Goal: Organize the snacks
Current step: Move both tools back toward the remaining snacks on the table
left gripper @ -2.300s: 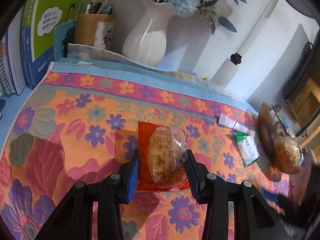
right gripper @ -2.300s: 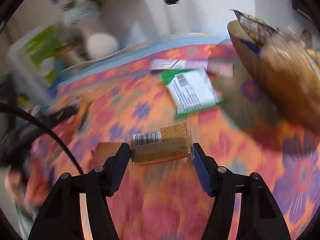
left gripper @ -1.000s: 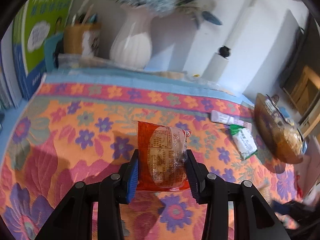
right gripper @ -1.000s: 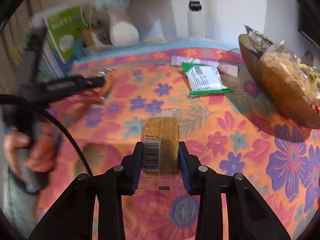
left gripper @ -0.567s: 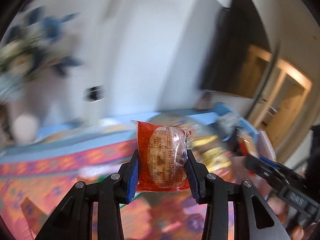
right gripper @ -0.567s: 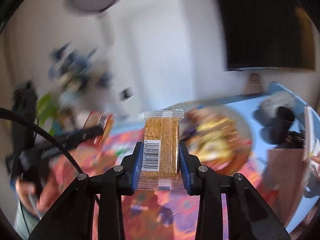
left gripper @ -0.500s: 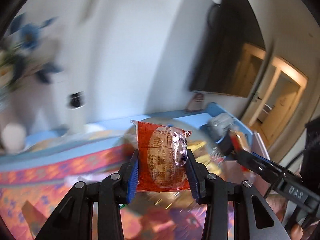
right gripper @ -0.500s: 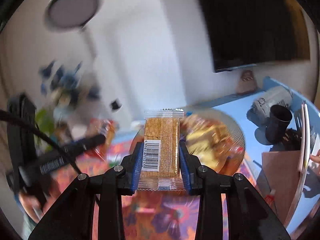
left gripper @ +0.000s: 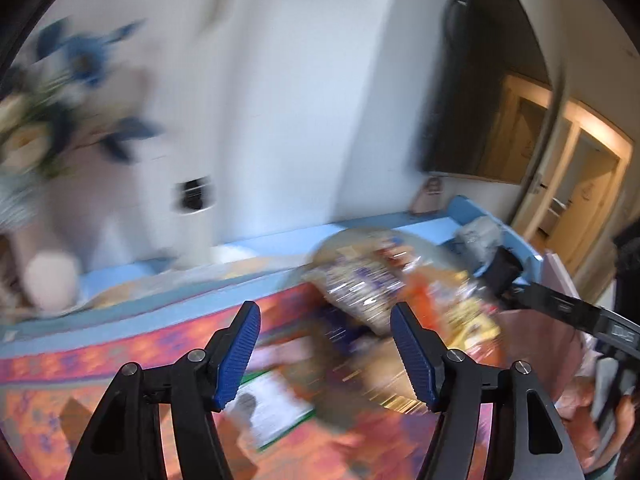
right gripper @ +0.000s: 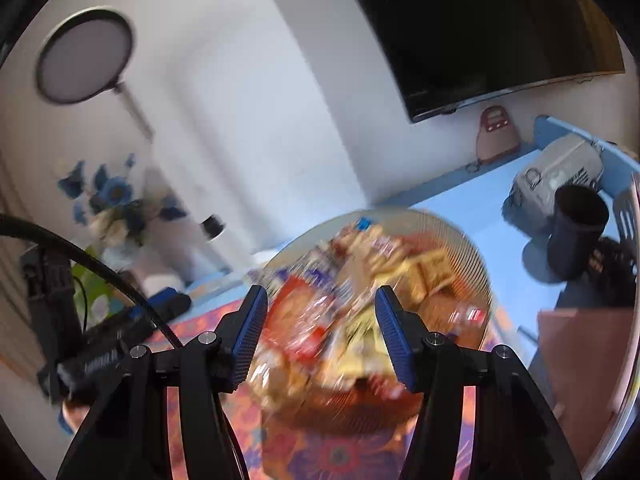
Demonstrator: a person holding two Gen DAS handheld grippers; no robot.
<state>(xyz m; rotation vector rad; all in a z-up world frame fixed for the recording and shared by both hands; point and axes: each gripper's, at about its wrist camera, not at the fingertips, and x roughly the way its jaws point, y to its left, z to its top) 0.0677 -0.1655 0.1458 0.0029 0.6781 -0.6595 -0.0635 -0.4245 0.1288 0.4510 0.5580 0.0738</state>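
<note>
While both sets of jaws are opening with nothing between the pads, we note the left gripper and right gripper poised over the heaped snack basket; the blurred snacks already crowd it, so we judge that anything dropped on top may slide off onto the floral cloth; beyond, a green-edged packet lies outside the basket, unsorted; the two tools work close together and could collide; farther back, the flower vase risks a knock on any hurried swing.
</note>
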